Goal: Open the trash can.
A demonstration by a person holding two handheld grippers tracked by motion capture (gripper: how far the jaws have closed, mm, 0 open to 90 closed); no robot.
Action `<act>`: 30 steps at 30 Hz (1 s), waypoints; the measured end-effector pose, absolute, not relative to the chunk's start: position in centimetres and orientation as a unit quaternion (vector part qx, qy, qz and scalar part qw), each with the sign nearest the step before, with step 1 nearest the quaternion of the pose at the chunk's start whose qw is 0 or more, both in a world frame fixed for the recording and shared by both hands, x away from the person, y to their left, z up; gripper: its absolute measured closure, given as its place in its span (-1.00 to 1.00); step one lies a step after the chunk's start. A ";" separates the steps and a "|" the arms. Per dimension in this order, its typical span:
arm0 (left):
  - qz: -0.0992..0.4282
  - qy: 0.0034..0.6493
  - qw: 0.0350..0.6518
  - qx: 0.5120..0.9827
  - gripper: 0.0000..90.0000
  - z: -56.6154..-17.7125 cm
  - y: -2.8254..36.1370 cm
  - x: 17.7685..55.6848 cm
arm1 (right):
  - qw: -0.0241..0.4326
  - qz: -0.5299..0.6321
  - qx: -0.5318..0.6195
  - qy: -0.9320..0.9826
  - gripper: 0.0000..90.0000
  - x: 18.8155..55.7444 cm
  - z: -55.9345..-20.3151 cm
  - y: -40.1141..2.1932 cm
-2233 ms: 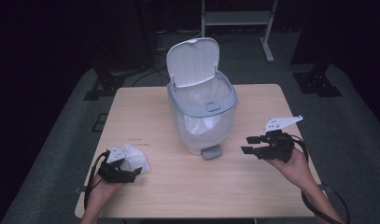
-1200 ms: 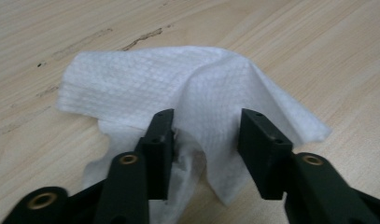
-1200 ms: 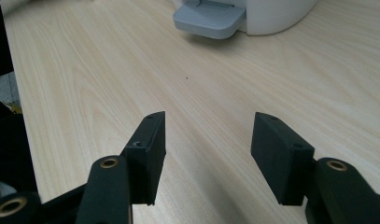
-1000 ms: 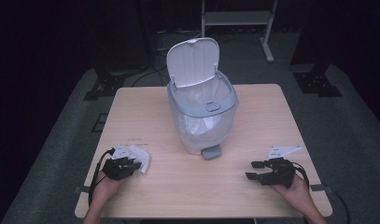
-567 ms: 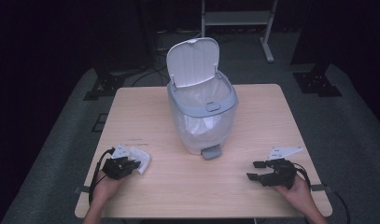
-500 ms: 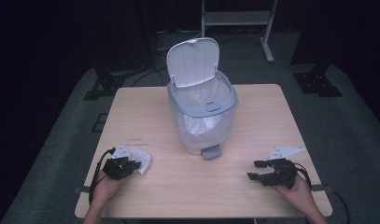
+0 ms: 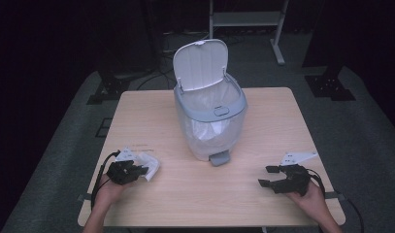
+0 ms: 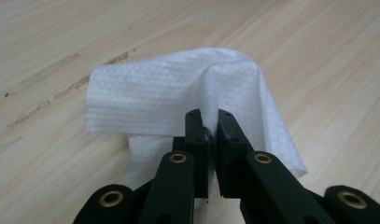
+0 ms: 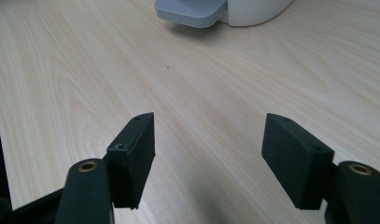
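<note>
A white paper towel (image 7: 145,164) (image 8: 178,100) lies crumpled on the wooden table (image 7: 263,121) near its front left. My left gripper (image 7: 137,171) (image 8: 208,126) is shut on a fold of the towel, low at the table top. At the table's middle stands a grey-and-white pedal bin (image 7: 210,109) with its lid (image 7: 200,58) tipped up and open and a clear liner inside. Its grey pedal (image 7: 218,158) (image 9: 190,10) faces me. My right gripper (image 7: 268,176) (image 9: 208,144) rests open at the front right, with nothing between its fingers.
A white metal frame (image 7: 243,19) and dark stand bases (image 7: 331,82) sit on the grey floor behind the table. Cables trail from both grippers over the front edge.
My right gripper has come down from beside the bin to the table's front right, staying open. The left gripper has stayed shut on the towel, shifting only slightly.
</note>
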State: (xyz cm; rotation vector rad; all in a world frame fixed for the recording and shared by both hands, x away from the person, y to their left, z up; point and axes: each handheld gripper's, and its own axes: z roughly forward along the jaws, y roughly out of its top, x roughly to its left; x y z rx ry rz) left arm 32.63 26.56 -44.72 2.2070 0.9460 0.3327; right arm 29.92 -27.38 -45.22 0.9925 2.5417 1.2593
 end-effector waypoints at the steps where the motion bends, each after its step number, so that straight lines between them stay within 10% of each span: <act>1: 0.127 0.364 0.353 0.852 0.88 -44.5 26.6 32.7 | 0.068 0.417 0.328 0.845 -0.30 30.0 -45.3 -27.3; 30: 0.147 0.319 0.363 0.863 0.88 -34.6 27.2 32.1 | 0.066 0.420 0.327 0.844 -0.35 30.8 -45.0 -27.5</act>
